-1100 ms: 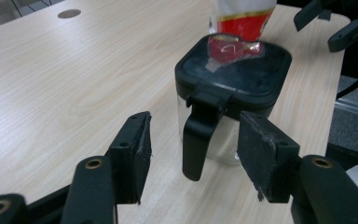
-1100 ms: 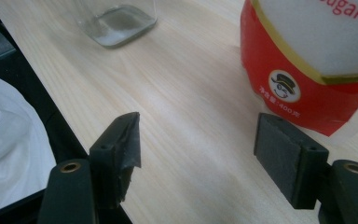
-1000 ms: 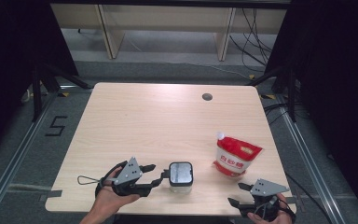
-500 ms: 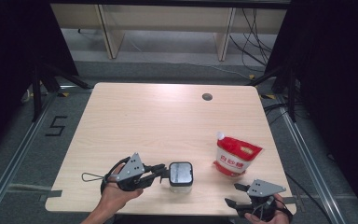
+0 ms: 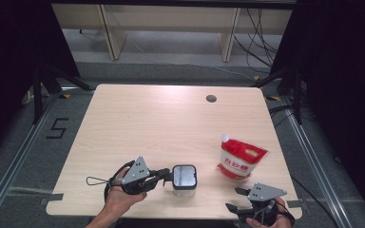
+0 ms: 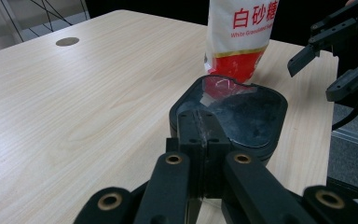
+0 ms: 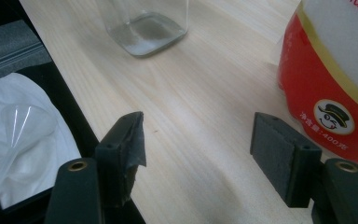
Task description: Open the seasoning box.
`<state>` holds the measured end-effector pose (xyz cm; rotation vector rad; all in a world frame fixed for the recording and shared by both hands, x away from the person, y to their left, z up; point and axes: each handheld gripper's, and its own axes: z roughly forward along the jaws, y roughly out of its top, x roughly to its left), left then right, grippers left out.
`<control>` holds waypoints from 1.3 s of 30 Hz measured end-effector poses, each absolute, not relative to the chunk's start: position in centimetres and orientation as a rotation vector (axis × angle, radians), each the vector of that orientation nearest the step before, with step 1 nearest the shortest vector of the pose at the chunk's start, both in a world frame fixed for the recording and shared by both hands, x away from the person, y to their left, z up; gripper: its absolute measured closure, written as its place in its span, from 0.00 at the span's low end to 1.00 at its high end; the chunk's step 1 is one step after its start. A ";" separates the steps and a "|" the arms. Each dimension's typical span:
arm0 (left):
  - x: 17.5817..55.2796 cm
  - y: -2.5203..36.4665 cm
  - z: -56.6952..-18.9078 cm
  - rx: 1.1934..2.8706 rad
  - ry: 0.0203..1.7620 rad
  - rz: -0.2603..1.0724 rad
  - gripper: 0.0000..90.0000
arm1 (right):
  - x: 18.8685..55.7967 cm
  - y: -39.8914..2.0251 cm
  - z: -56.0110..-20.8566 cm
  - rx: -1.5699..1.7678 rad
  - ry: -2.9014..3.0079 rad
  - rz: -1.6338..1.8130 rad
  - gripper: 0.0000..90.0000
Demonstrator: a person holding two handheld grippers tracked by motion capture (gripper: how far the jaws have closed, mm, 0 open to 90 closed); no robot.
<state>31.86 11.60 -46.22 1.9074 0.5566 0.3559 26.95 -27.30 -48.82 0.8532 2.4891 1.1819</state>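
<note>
The left gripper (image 5: 164, 176) has been advanced since the earlier frame, and its jaws are now closed on the rim of the lidded clear jar (image 5: 184, 179); a lift or steadying hold is judged imminent; the right gripper (image 5: 234, 199) is held wide and empty near the sugar pouch (image 5: 240, 157); the pale wooden table (image 5: 161, 123) is otherwise bare; dark curtains flank the room.

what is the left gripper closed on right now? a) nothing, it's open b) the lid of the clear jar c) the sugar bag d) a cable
b: in the left gripper view the left gripper has its jaws shut on the edge of the jar's dark lid, with the sugar bag standing farther off.
</note>
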 end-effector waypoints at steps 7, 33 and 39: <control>31.9 11.3 -46.3 1.895 0.547 0.350 0.99 | 27.0 -27.3 -48.8 0.862 2.499 1.178 0.40; 32.1 11.5 -46.7 1.892 0.547 0.355 0.98 | 26.8 -26.8 -48.7 0.824 2.493 1.201 0.43; 32.1 11.5 -46.8 1.892 0.542 0.359 0.98 | 26.8 -26.5 -48.7 0.818 2.501 1.227 0.45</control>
